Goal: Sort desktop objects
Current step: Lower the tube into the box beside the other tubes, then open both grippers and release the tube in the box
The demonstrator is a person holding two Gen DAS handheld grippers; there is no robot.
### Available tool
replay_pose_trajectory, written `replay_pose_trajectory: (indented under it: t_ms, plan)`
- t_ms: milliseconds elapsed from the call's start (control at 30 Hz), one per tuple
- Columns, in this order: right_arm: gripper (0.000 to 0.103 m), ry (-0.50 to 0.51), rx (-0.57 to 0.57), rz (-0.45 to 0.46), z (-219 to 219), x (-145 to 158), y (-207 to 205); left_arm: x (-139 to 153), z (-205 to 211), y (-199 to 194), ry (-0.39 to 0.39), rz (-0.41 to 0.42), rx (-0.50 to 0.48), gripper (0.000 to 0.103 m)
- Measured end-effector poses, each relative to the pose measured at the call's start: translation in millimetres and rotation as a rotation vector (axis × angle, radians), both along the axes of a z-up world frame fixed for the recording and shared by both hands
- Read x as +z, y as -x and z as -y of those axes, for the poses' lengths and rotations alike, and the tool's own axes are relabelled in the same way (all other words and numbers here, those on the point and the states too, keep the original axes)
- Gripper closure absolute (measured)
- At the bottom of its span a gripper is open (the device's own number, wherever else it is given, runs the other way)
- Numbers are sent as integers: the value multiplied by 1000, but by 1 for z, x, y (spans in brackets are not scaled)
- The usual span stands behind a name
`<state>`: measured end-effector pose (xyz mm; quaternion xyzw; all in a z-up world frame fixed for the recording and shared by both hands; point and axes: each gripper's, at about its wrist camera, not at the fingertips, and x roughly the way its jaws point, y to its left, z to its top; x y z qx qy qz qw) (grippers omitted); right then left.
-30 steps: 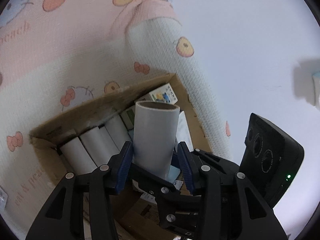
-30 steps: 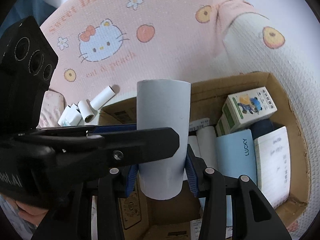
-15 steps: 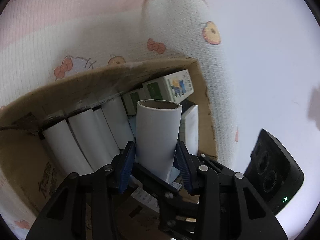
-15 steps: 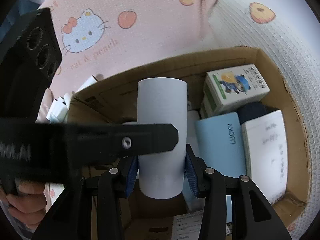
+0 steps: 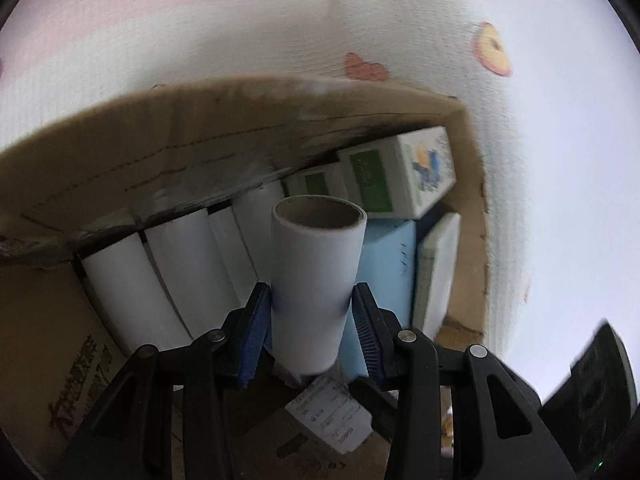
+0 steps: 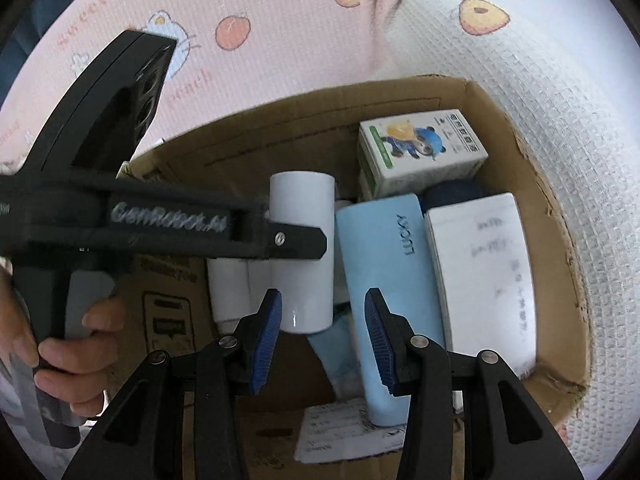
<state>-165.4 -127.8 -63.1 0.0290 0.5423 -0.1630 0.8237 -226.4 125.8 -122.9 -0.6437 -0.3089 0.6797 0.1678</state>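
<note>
Rolls (image 5: 120,280) are lying in the box (image 5: 160,128) at left; cartons (image 5: 400,172) are sitting behind the notebooks (image 6: 480,272) at right.

A white tabletop (image 5: 580,160) carries a pink-and-white waffle-textured cloth (image 6: 280,8) printed with cartoon cats and peaches; an open brown cardboard box (image 6: 560,216) sits directly on that cloth.

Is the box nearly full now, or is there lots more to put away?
Done: white rolls, a cartoon carton, a blue case and a notepad lie in the cardboard box. In hand: the left gripper grips one paper roll over the box; the right gripper is open. Left: setting it down.
</note>
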Motion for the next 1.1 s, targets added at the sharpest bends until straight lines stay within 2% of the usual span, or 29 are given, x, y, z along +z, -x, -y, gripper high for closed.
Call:
replay_pose_trajectory:
  t_ms: [167, 267, 367, 500, 567, 667, 700, 800, 833, 900, 967, 1033, 1100]
  plan:
    - [66, 31, 20, -1, -3, 2, 5, -13, -9, 1, 98, 40, 32, 57]
    - [66, 33, 42, -7, -5, 2, 7, -13, -7, 3, 96, 31, 78, 57]
    - [66, 53, 64, -24, -8, -1, 8, -15, -10, 7, 160, 41, 50, 58]
    - [66, 55, 87, -29, -9, -3, 8, -15, -10, 10, 189, 60, 48, 55]
    - [66, 52, 93, -30, -9, -5, 7, -14, -6, 11, 172, 76, 73, 50]
    - [66, 43, 122, -30, -13, -7, 5, -10, 9, 9, 117, 102, 144, 49]
    - [66, 41, 132, -30, -14, -8, 4, -6, 12, 11, 81, 94, 136, 49]
    - [66, 30, 171, -32, -21, -10, 7, 12, 19, 11, 96, 45, 111, 49]
    - [66, 26, 183, -35, -23, -11, 7, 19, 25, 10, 86, 19, 124, 50]
    - [66, 24, 216, -48, -28, -15, 4, 29, 37, 9, 35, -20, 161, 62]
    - [66, 31, 237, -68, -32, -24, 3, 36, 45, 11, -5, -48, 145, 79]
    - [66, 40, 252, -90, -35, -31, -2, 43, 54, 11, -9, -85, 143, 88]
    - [66, 46, 267, -111, -38, -38, -7, 46, 68, 4, -16, -139, 144, 90]
